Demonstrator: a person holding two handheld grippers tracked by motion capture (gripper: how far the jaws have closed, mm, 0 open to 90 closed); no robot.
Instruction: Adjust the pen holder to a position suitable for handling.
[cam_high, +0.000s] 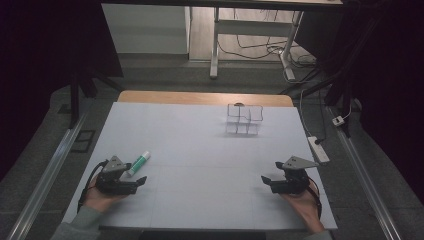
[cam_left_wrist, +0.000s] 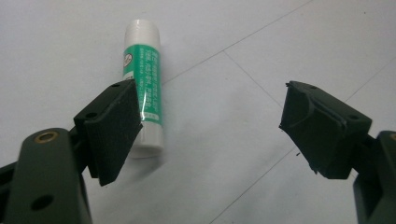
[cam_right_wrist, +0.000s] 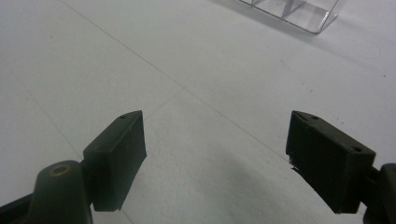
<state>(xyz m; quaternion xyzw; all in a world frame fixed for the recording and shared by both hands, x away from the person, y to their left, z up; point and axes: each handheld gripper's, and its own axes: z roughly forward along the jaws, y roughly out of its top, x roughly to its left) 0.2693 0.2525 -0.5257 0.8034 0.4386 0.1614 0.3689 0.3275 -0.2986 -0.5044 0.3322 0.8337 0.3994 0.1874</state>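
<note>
A glue stick (cam_high: 139, 163) with a green label and white cap lies flat on the white table sheet (cam_high: 200, 150) at the near left. My left gripper (cam_high: 141, 181) rests just in front of it, held in a hand, jaws wide apart with nothing between them. In the left gripper view the glue stick (cam_left_wrist: 145, 93) lies partly behind the left jaw, outside the gap of my left gripper (cam_left_wrist: 208, 126). My right gripper (cam_high: 266, 180) sits at the near right, also open and empty. A clear plastic organiser (cam_high: 243, 120) with several compartments stands at the far middle; its corner (cam_right_wrist: 299, 11) shows beyond my right gripper (cam_right_wrist: 215, 154).
The wooden table edge (cam_high: 205, 97) shows past the sheet. A power strip (cam_high: 318, 149) with its cable lies off the table's right side. Metal rails (cam_high: 47, 172) run along both sides, and desk legs (cam_high: 215, 45) stand behind.
</note>
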